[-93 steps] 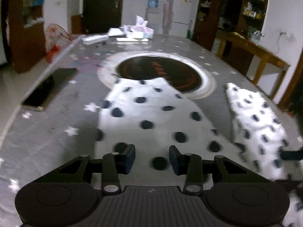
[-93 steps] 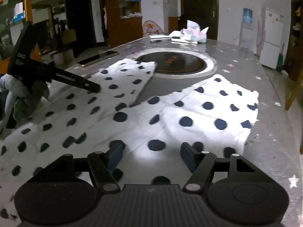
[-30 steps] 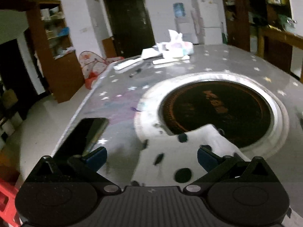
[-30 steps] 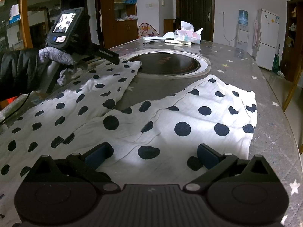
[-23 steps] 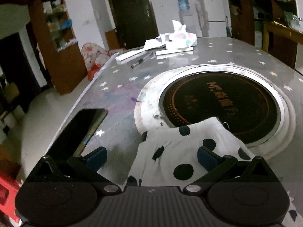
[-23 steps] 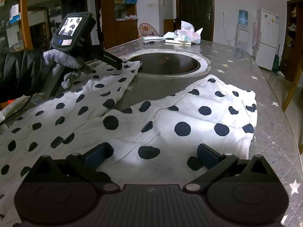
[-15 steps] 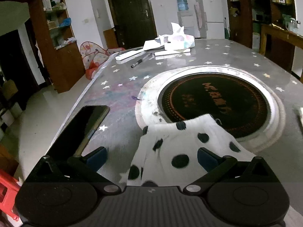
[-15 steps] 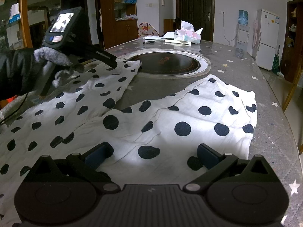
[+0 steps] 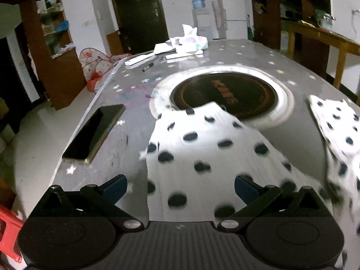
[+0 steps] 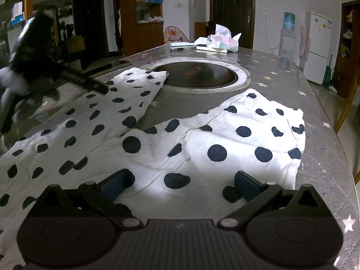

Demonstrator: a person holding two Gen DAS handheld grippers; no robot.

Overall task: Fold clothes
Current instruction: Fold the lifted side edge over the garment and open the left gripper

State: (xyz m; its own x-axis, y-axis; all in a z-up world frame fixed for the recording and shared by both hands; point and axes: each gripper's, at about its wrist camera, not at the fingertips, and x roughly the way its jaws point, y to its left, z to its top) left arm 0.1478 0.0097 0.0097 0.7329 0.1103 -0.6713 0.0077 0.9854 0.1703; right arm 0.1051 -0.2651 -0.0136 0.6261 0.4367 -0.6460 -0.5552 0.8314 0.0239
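Observation:
White trousers with dark dots (image 10: 202, 139) lie spread flat on the grey star-patterned table (image 10: 281, 67). One leg (image 9: 202, 148) runs up to the round hob, and its hem overlaps the rim. The other leg (image 9: 337, 126) lies at the right. My left gripper (image 9: 180, 187) is open wide above the first leg, with nothing between its fingers. In the right wrist view the left gripper (image 10: 102, 89) hovers at that leg's outer edge, held by a gloved hand (image 10: 11, 83). My right gripper (image 10: 180, 184) is open over the second leg, near the seat.
A round black hob (image 9: 225, 92) is set into the table's middle. A dark phone (image 9: 94, 132) lies near the left edge. A tissue box (image 9: 191, 42), papers and a pen (image 9: 150, 66) sit at the far end. A red stool (image 9: 9, 231) stands below left.
My left gripper has drawn back from the hem, so more of the leg shows below it. Both grippers stand wider open than three seconds ago. The right gripper has stayed in place.

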